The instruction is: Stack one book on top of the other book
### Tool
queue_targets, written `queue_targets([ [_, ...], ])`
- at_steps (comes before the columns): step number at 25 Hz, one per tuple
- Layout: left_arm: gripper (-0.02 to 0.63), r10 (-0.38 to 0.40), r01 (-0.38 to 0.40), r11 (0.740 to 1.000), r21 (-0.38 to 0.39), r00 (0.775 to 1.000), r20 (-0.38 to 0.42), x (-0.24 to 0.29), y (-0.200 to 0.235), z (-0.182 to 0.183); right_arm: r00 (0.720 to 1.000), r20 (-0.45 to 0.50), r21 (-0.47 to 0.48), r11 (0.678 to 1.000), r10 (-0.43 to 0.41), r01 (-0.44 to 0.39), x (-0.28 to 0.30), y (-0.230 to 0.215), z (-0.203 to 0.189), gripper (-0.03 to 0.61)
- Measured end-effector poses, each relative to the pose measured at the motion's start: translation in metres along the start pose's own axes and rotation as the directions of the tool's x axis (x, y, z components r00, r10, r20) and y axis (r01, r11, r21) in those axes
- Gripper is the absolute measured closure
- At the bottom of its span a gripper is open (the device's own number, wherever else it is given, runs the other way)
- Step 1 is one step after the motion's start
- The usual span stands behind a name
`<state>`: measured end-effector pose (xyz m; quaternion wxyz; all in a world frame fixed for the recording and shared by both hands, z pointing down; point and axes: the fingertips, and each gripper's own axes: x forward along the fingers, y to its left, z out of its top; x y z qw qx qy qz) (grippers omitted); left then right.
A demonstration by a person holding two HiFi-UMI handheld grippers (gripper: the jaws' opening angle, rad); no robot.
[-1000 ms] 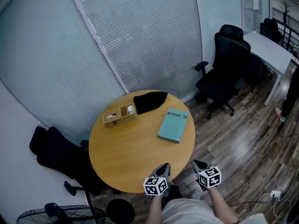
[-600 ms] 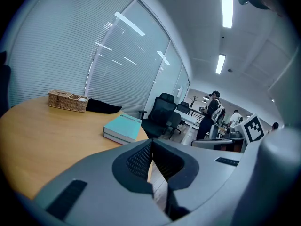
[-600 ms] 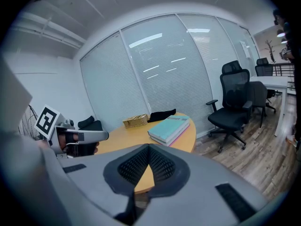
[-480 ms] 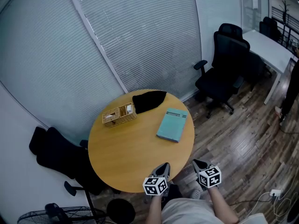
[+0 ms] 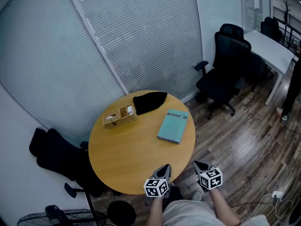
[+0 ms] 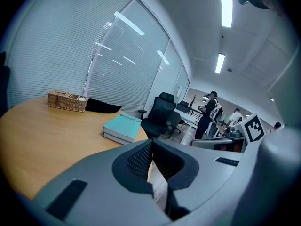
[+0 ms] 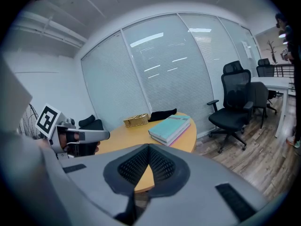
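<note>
— So, which step am I on; is there any lifting left to do?

— By the look of it, none; the teal book (image 5: pixel 174 126) lies flat on the lower book (image 7: pixel 182 130), whose pinkish edge shows just under it in your right gripper view; the pair sits at the right side of the round table (image 5: pixel 127 149), near its rim, apart from the wicker basket (image 5: pixel 120 116) and the black cloth (image 5: pixel 149 101) at the far side; I'd judge the stacking done.

— And my tools?

— Your left gripper (image 5: pixel 165 169) and your right gripper (image 5: pixel 199 164) hang at the near edge of the table, close to your body and well short of the books; each has its jaws pressed together, ribbed pads meeting, with nothing between them.

— What does the next move ask of you... of me, then?

— Little, I think; you need only check that the top book sits square on the one below; it looks closely aligned, though the far corners are too small to judge; should you want to nudge it, you'd reach forward across the table and push gently, since the stack is near the rim and a hard shove could slide it off.
</note>
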<state>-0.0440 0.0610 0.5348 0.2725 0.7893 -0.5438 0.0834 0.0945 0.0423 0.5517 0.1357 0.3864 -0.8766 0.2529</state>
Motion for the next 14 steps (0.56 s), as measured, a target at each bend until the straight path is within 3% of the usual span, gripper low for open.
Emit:
queue_targets([
  [14,0.586,0.000,0.000,1.000,-0.001,1.000,0.001,-0.0012,-0.0026,-0.0005,1.000,-0.007,-0.003,1.000,0.003,-0.003,-0.0013,0.0001,-0.0024,0.557],
])
